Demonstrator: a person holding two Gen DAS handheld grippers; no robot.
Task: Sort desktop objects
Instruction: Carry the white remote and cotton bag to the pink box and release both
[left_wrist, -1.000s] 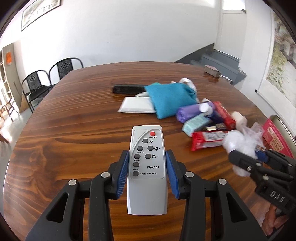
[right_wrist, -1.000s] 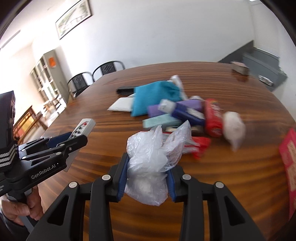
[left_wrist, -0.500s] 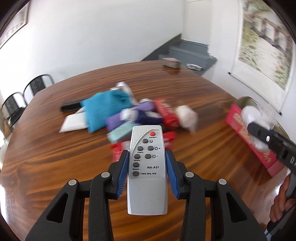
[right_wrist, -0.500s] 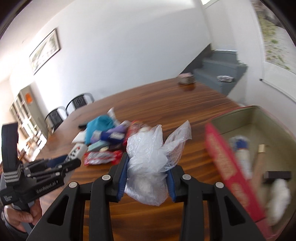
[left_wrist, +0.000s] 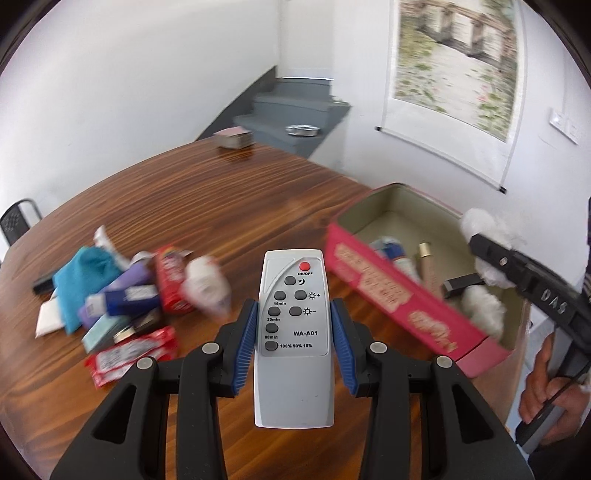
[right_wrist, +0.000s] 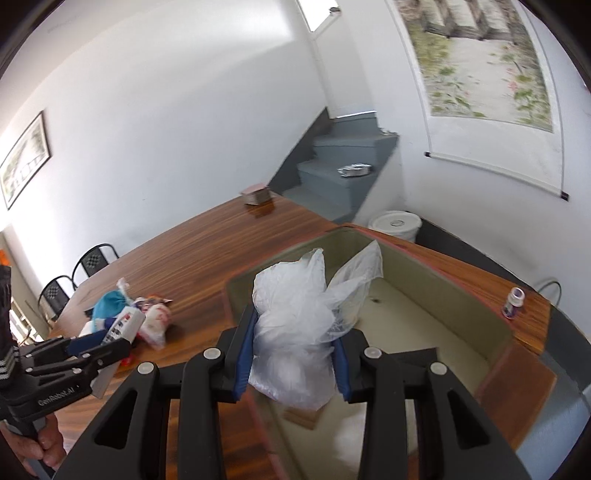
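Table (left_wrist: 229, 192) of striped brown wood fills both views. Red box (left_wrist: 402, 302), open with a pale lining, sits at three o'clock in the left view; the right view looks straight into it. Clutter pile (left_wrist: 122, 295) of packets and a blue cloth lies at nine o'clock. Left gripper (left_wrist: 294, 328) clamps the grey remote (left_wrist: 294, 332) by its long sides, buttons up. Right gripper (right_wrist: 293, 347) pinches a crumpled clear bag (right_wrist: 295, 317) above the box. Small bottle (right_wrist: 513, 301) stands at three o'clock, outside the box.
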